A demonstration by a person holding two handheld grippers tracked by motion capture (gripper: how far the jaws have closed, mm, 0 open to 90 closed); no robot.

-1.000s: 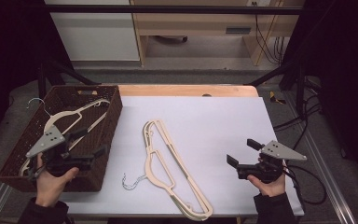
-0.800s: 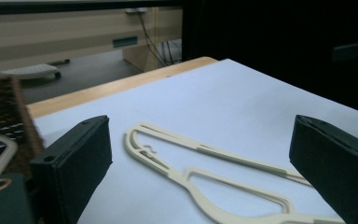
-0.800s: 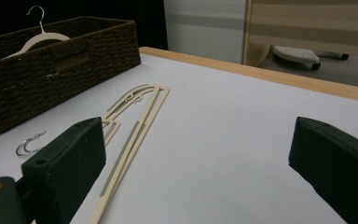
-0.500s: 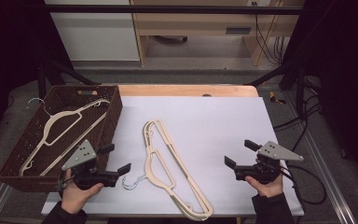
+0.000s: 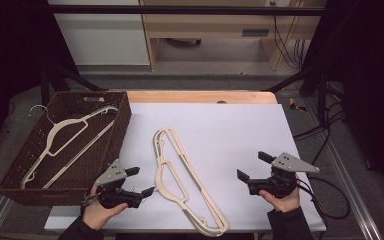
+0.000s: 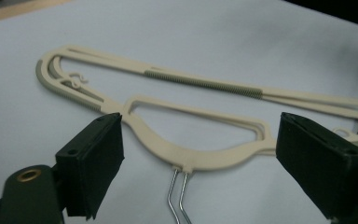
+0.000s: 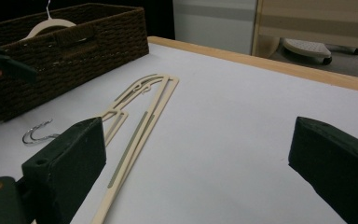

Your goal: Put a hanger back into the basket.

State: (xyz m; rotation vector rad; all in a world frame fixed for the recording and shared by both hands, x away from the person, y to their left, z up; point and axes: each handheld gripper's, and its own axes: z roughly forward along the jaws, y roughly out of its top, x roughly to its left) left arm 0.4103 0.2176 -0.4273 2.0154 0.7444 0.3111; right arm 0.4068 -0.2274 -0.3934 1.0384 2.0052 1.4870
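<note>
Two cream hangers (image 5: 180, 175) lie stacked on the white table sheet (image 5: 230, 130), running from the middle toward the front edge. Their wire hooks (image 6: 179, 198) point toward my left gripper (image 5: 141, 180), which is open just left of them, level with the hangers' neck (image 6: 186, 158). Nothing is between its jaws. A third cream hanger (image 5: 65, 137) lies in the brown wicker basket (image 5: 120, 125) at the left. My right gripper (image 5: 251, 165) is open above the sheet at the front right, well apart from the hangers (image 7: 135, 121).
The basket (image 7: 74, 51) takes up the table's left side, its near wall close to my left hand (image 5: 97, 212). Bare white sheet lies between the hangers and my right gripper. A wooden strip (image 5: 200, 96) edges the table's far side. Cables (image 5: 330, 130) hang off the right.
My left gripper has moved right, from over the basket's front to the table beside the hangers' hooks. The right gripper has hardly moved.
</note>
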